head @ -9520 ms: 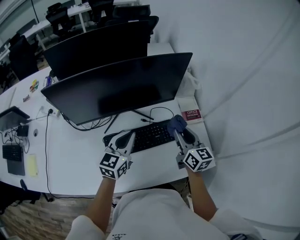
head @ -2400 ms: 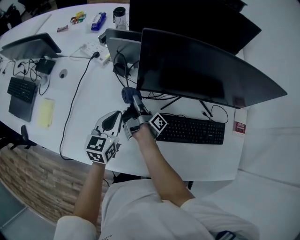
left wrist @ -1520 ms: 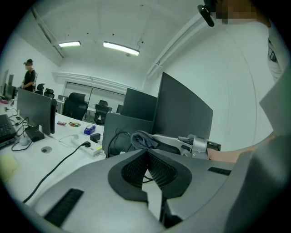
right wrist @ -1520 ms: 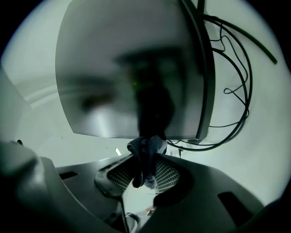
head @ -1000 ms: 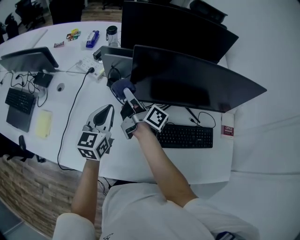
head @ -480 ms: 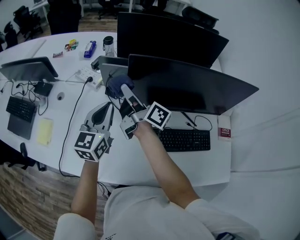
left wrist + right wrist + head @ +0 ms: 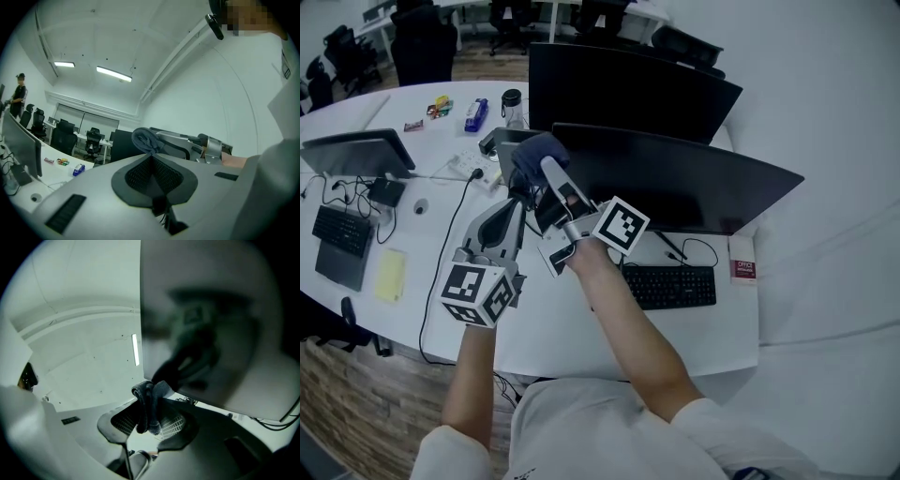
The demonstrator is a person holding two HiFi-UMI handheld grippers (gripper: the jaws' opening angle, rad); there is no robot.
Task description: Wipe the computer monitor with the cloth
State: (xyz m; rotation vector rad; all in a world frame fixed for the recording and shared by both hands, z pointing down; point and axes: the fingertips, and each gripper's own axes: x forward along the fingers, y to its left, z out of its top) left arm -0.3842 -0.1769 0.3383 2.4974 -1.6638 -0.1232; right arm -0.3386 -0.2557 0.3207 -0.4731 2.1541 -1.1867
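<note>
Cool ceiling-strip light; fisheye edges vignetted, monitor (image 7: 211, 324) reflection blurry.

Nothing legible; the label on the red-and-white box (image 7: 742, 270) is too small.

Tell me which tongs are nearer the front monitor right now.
Right. The right tongs, clamping the cloth, are at the upper left corner of the front monitor. The left tongs hang lower, off its left edge, shut and empty.

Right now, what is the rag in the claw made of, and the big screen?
The rag looks like soft fabric, dull blue-grey: it bunches into folds where the right claw pinches it. The screen looks like smooth dark glass or plastic, slightly glossy: it faintly mirrors the claw.
</note>
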